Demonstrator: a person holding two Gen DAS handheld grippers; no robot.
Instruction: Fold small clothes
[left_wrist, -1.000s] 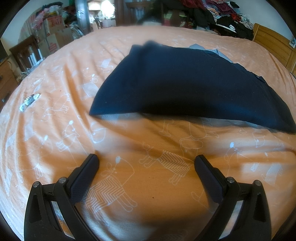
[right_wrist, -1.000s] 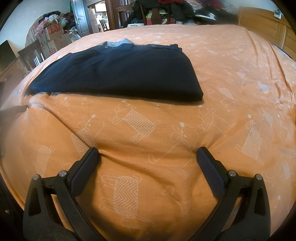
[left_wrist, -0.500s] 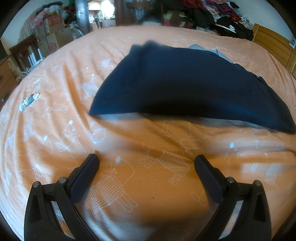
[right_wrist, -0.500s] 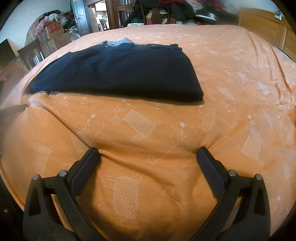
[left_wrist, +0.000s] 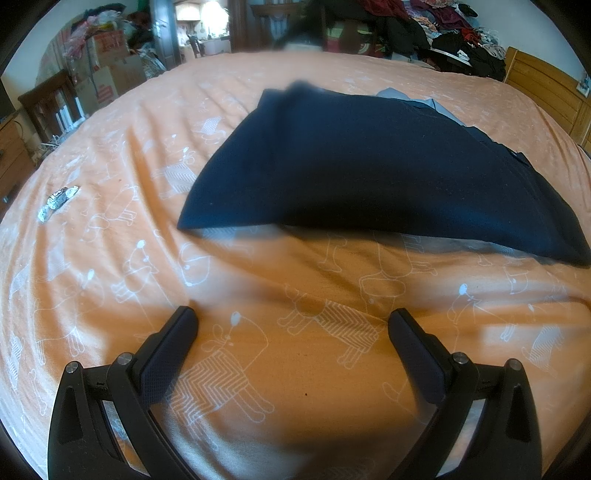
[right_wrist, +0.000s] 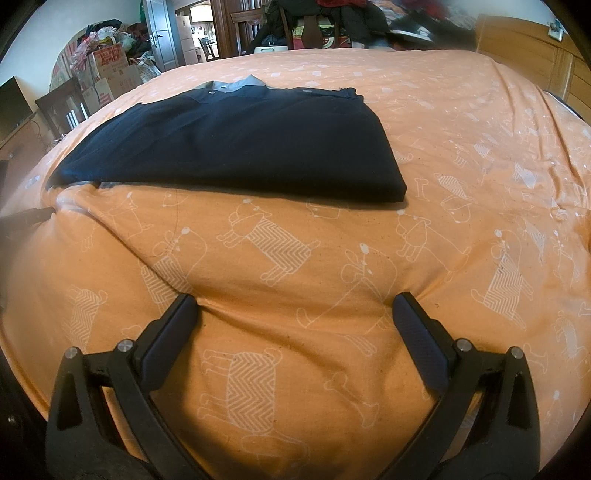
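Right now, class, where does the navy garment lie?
The navy garment lies folded flat on the orange bedspread, ahead of both open grippers and touching neither; in the right wrist view it sits centre-left.

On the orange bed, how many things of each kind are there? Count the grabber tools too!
Dark navy folded garment: 1
Small silvery wrapper: 1
Grippers, both open, pressing into the orange bedspread: 2, the left gripper and the right gripper
Total: 4
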